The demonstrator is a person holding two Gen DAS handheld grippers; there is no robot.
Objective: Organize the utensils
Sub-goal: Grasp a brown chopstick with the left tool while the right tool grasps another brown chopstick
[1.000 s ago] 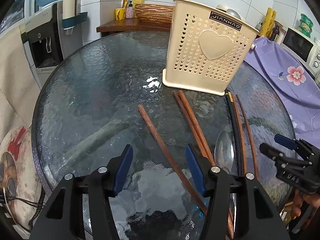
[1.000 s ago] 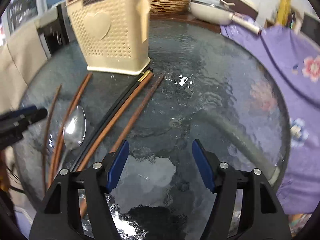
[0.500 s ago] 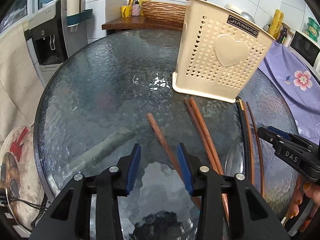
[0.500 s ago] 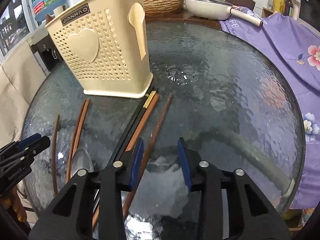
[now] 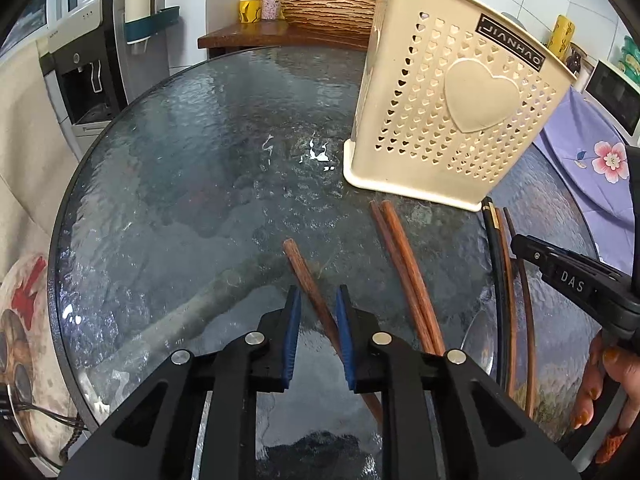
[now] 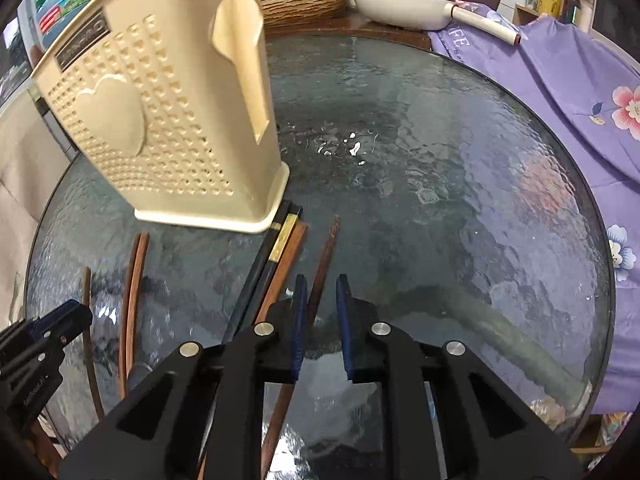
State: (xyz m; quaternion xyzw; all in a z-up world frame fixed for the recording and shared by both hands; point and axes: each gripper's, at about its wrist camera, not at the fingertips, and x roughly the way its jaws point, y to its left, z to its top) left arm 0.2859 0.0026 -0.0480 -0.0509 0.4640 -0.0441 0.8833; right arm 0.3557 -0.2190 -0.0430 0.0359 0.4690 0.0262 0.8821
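A cream perforated utensil holder (image 5: pixel 452 116) with a heart stands on the round glass table (image 5: pixel 180 184); it also shows in the right wrist view (image 6: pixel 168 128). Several wooden chopsticks lie in front of it. My left gripper (image 5: pixel 316 300) is narrowly open with a single brown chopstick (image 5: pixel 304 272) between its blue pads. My right gripper (image 6: pixel 320 292) is narrowly open around another brown chopstick (image 6: pixel 326 252). A brown pair (image 5: pixel 404 268), a black chopstick (image 5: pixel 496 264) and a partly hidden spoon (image 5: pixel 476 340) lie between them.
A purple flowered cloth (image 6: pixel 560 92) covers furniture to the right. A water dispenser (image 5: pixel 88 68) stands left. A wooden counter (image 5: pixel 280 32) with a wicker basket and a white pan (image 6: pixel 400 4) sits behind the table.
Both grippers have narrowed from wide open to a small gap and moved forward and down, each straddling one brown chopstick. The chopsticks lie as before.
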